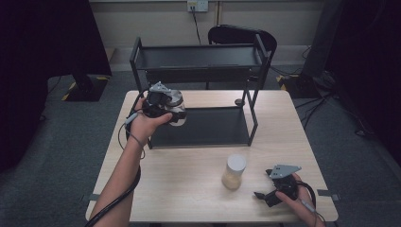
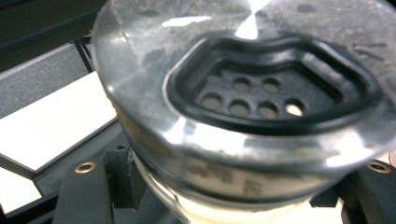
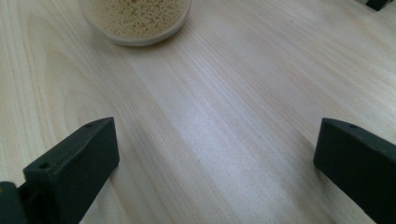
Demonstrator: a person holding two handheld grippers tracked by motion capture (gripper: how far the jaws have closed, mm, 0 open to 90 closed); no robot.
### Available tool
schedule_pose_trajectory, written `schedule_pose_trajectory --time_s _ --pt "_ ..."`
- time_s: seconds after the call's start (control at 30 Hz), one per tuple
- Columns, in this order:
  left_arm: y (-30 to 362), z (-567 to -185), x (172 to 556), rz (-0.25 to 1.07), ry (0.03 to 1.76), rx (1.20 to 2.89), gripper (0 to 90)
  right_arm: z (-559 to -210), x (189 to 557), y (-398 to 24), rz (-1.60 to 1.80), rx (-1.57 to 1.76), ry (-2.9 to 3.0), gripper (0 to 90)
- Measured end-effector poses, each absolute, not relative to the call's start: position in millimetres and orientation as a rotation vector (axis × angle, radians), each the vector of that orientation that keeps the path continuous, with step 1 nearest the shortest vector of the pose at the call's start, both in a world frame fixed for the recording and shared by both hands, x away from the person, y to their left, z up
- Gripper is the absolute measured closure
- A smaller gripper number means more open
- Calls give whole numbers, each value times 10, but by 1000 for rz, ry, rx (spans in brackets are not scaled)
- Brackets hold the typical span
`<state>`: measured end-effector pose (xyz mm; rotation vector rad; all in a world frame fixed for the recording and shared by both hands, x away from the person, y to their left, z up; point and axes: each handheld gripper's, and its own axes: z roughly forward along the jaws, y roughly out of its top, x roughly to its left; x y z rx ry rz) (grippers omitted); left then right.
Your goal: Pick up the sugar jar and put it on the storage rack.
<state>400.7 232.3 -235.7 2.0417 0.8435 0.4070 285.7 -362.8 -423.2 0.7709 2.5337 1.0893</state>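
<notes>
My left gripper [image 1: 173, 112] is shut on a jar [image 1: 177, 100] with a silvery lid, held tilted in the air over the left end of the black rack's lower shelf [image 1: 208, 127]. In the left gripper view the jar's lid [image 2: 252, 93], with a black perforated insert, is very close, and the jaws of the left gripper [image 2: 233, 198] press the jar from both sides. A second jar [image 1: 234, 171] of pale grains stands on the table. My right gripper [image 1: 263, 194] rests open near the front right edge, and its jaws [image 3: 215, 158] are wide apart over bare wood, with the grain jar [image 3: 137, 18] ahead.
The two-tier black rack [image 1: 198, 56] stands at the back of the wooden table [image 1: 189, 184]. A dark chair [image 1: 239, 34] is behind it. Grey carpet surrounds the table, with cables at the right.
</notes>
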Motion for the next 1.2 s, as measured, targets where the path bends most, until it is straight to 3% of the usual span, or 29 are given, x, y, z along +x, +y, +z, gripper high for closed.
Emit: schedule_pose_trajectory --time_s 1.2 --pt "2067 -1594 4147 427 820 2067 304 -4232 2857 -3628 1090 771 2533 0"
